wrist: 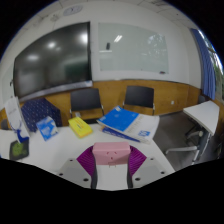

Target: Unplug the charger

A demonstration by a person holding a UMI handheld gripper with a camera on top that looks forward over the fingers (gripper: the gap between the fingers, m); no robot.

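My gripper (107, 160) is shut on a pink charger block (108, 152). Both purple pads (87, 159) press on its sides. The block has small marks on its near face and sits between the fingertips, held above a white table (70, 148). No cable or socket shows around it.
On the table lie a blue folder (122, 121), a yellow box (80, 126), a blue box (46, 127) and a dark holder (19, 147). Two black chairs (87, 101) stand behind the table under a wall screen (50, 58). A white chair (203, 120) stands at the right.
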